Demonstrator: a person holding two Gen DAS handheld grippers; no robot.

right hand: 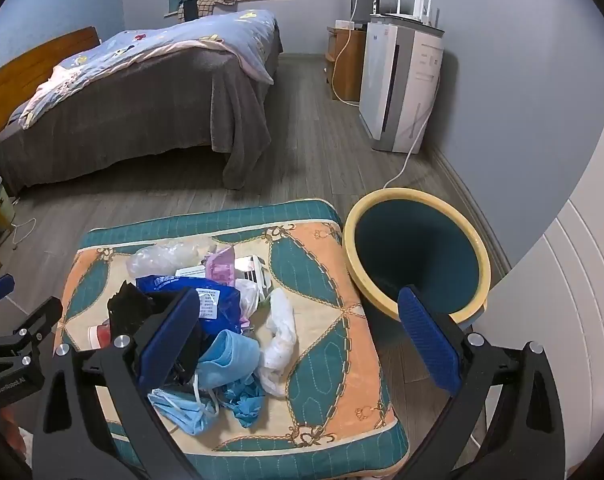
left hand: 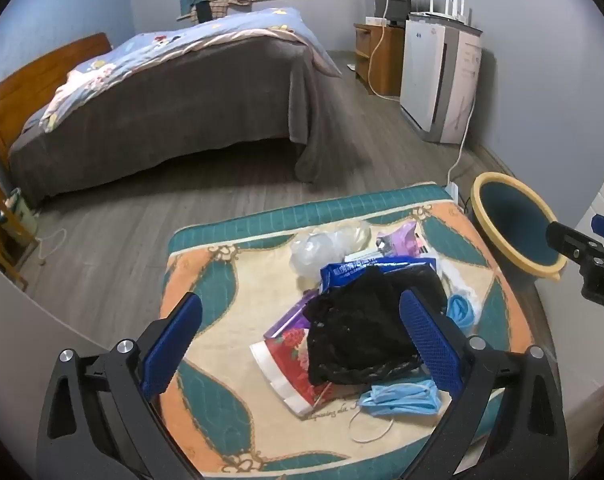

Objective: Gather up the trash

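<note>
A heap of trash lies on a patterned cushion [left hand: 205,280] [right hand: 318,280]: a black plastic bag [left hand: 362,332], a blue wrapper [left hand: 366,270] [right hand: 205,300], a red flowered packet [left hand: 289,364], blue face masks [left hand: 402,398] [right hand: 225,354], clear plastic [left hand: 330,246] [right hand: 169,254] and a white crumpled bag [right hand: 279,340]. My left gripper [left hand: 299,338] hangs open above the heap, nothing between its pads. My right gripper [right hand: 297,338] is open too, above the cushion's right half. A teal bin with a yellow rim [right hand: 418,252] [left hand: 514,224] stands right of the cushion.
A bed [left hand: 173,92] with a grey cover fills the far left. A white appliance [left hand: 438,80] with a trailing cable and a wooden cabinet [left hand: 382,56] stand along the right wall. Grey plank floor [left hand: 141,220] lies between the bed and the cushion.
</note>
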